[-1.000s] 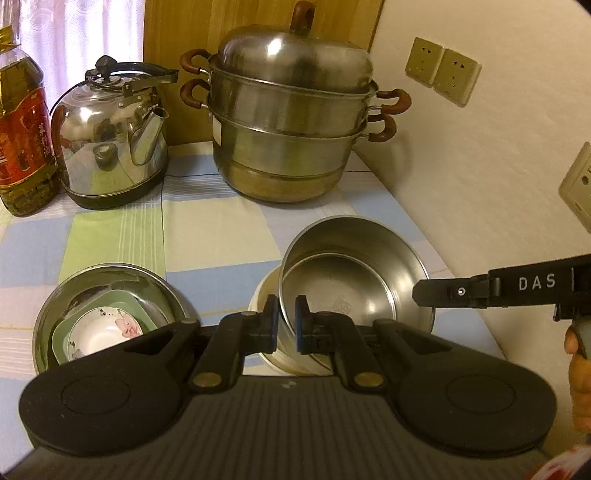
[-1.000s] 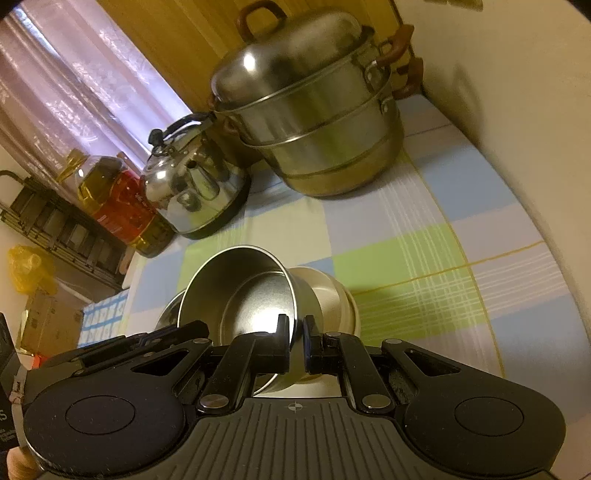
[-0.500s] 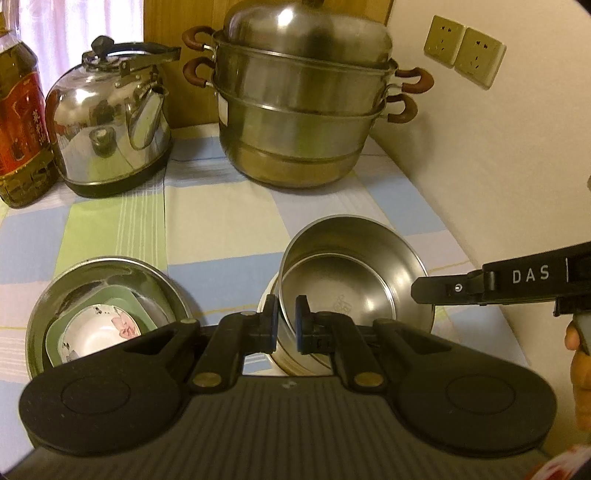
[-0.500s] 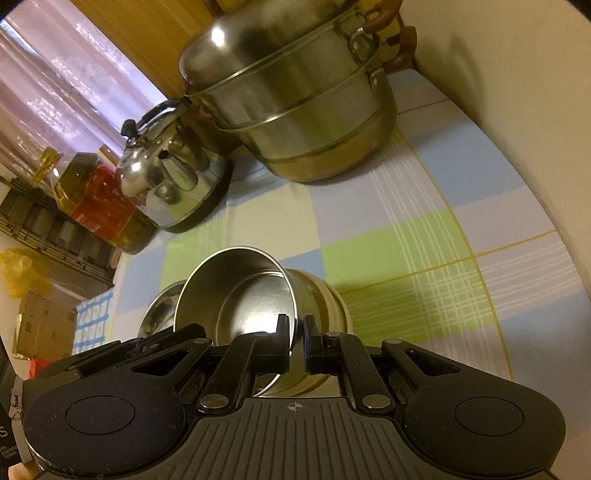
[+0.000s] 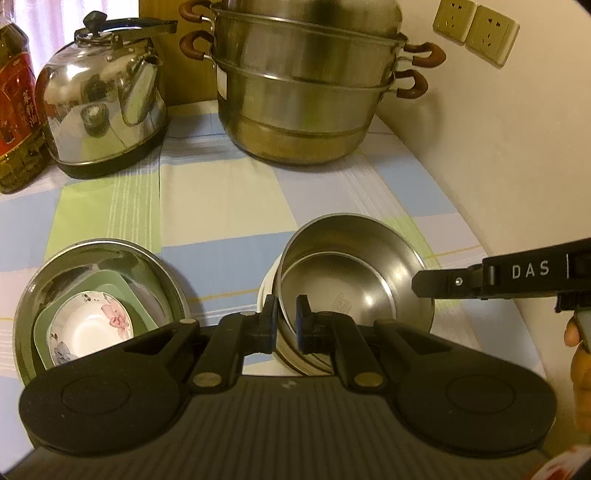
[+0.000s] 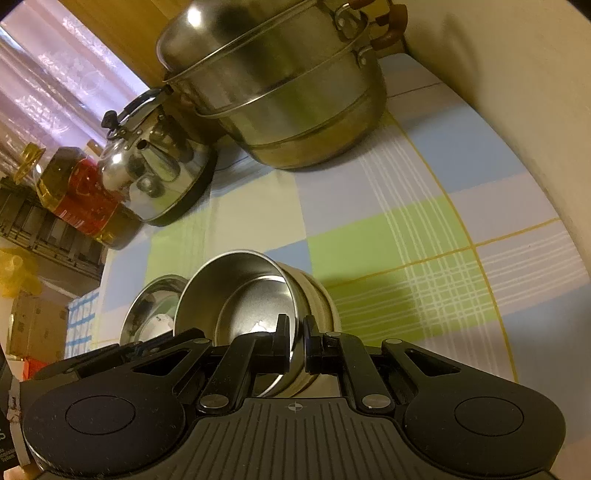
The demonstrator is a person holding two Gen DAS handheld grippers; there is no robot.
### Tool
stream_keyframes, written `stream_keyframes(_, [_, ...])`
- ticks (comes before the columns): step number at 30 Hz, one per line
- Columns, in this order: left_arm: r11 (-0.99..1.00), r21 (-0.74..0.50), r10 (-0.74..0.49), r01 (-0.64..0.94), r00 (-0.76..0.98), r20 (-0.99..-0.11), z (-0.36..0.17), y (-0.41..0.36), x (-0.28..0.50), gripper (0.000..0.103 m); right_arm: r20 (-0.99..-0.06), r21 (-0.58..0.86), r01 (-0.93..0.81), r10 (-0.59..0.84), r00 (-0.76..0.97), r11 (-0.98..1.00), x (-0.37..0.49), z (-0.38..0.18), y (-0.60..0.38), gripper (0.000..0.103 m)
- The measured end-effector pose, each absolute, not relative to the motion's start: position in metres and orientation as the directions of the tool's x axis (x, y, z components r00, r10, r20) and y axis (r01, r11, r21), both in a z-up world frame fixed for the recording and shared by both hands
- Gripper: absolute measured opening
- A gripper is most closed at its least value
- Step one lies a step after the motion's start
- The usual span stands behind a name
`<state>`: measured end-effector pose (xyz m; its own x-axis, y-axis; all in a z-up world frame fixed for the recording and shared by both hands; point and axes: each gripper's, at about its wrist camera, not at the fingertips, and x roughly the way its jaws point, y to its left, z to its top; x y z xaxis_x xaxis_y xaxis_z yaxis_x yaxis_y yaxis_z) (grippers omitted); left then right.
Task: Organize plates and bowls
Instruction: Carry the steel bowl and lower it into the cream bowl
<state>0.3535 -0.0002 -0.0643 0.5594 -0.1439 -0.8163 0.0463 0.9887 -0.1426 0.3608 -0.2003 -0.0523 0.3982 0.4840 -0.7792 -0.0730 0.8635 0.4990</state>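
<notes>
Both grippers pinch the rim of one steel bowl [image 5: 354, 280], which sits nested in a cream bowl [image 5: 266, 295]. My left gripper [image 5: 286, 317] is shut on its near rim. My right gripper [image 6: 295, 334] is shut on the same steel bowl [image 6: 236, 295] at its right rim; its finger [image 5: 443, 282] shows in the left wrist view. To the left a wide steel bowl [image 5: 110, 254] holds a green square dish [image 5: 122, 291] and a white floral bowl [image 5: 88, 328]. That wide bowl also shows in the right wrist view [image 6: 147, 310].
A big steel steamer pot [image 5: 303, 92] and a steel kettle [image 5: 99, 107] stand at the back of the checked tablecloth [image 5: 221, 199]. An oil bottle [image 5: 14, 110] is at far left. A wall with sockets [image 5: 476, 29] bounds the right side.
Both grippers and the steel bowl have moved forward toward the steamer pot, which looms larger now. Both grips stay unchanged.
</notes>
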Motion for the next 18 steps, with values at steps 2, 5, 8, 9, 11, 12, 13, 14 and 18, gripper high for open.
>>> stream_keyframes(2, [0.990,-0.131,-0.135,0.048,0.567,-0.813,-0.065,-0.001,0.354,0.009,-0.776,0.500,-0.072,0.484,0.405,0.863,0.361,-0.054,-0.201,0.007])
stream_keyframes(5, [0.989,-0.143,-0.145,0.048,0.567,-0.811,-0.065,0.000,0.354,0.009,-0.767,0.515,-0.071,0.496,0.406,0.854,0.363,-0.055,-0.203,0.007])
stream_keyframes(8, [0.988,-0.147,-0.146,0.044,0.566,-0.812,-0.065,0.001,0.354,0.009,-0.767,0.507,-0.079,0.491,0.413,0.858,0.364,-0.054,-0.203,0.007])
stream_keyframes(9, [0.988,-0.149,-0.146,0.041,0.566,-0.812,-0.064,0.002,0.353,0.009,-0.768,0.501,-0.083,0.487,0.415,0.861,0.363,-0.053,-0.203,0.008])
stream_keyframes(11, [0.987,-0.157,-0.149,0.036,0.567,-0.810,-0.063,0.004,0.352,0.009,-0.767,0.495,-0.090,0.483,0.422,0.864,0.362,-0.051,-0.203,0.008])
stream_keyframes(12, [0.986,-0.160,-0.151,0.034,0.569,-0.808,-0.062,0.004,0.351,0.009,-0.767,0.493,-0.091,0.482,0.423,0.865,0.361,-0.051,-0.203,0.008])
stream_keyframes(13, [0.986,-0.163,-0.153,0.034,0.571,-0.806,-0.061,0.005,0.349,0.009,-0.768,0.491,-0.092,0.481,0.424,0.866,0.361,-0.051,-0.203,0.008])
stream_keyframes(14, [0.985,-0.166,-0.156,0.035,0.573,-0.805,-0.059,0.006,0.348,0.010,-0.768,0.489,-0.094,0.479,0.425,0.867,0.360,-0.050,-0.204,0.008])
stream_keyframes(18, [0.983,-0.179,-0.164,0.033,0.580,-0.798,-0.054,0.007,0.340,0.012,-0.768,0.478,-0.106,0.473,0.432,0.872,0.354,-0.049,-0.205,0.008])
